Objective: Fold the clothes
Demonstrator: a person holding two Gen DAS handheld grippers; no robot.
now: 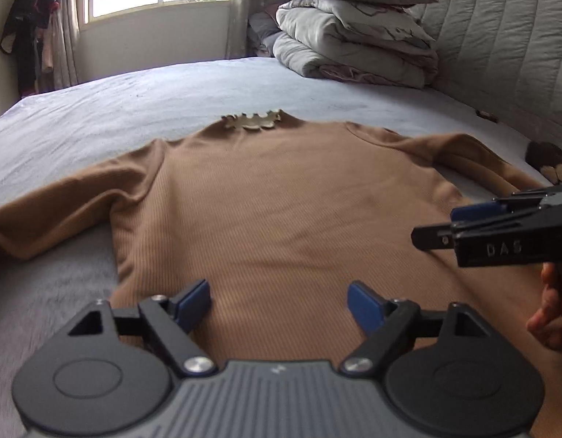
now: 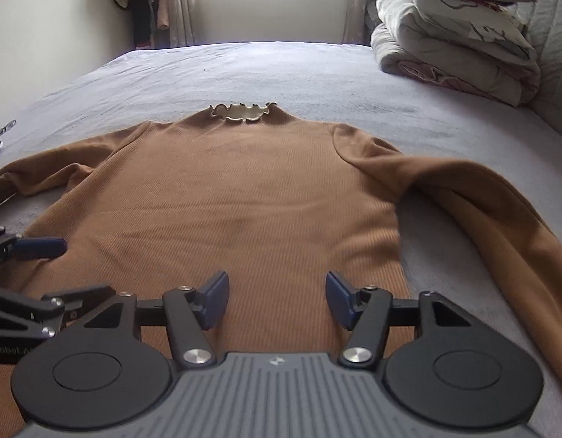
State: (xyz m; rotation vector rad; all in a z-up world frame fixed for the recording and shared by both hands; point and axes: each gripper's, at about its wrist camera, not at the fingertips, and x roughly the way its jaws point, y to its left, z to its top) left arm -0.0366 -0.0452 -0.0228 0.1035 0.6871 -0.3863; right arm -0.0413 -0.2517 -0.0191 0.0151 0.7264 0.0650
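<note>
Sweater (image 1: 281, 197) flat on bed (image 1: 98, 116); both claws agape over hem.

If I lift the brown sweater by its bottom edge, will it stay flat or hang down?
The sweater will probably hang down and drape: it looks thin and ribbed, and its sleeve already wrinkles. It likely weighs little. The sleeves may trail behind.

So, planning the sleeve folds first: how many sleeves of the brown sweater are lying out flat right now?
2. The left sleeve stretches out to the left of the brown sweater; the right sleeve angles out to the right and back toward the camera. Neither cuff is in view.
</note>
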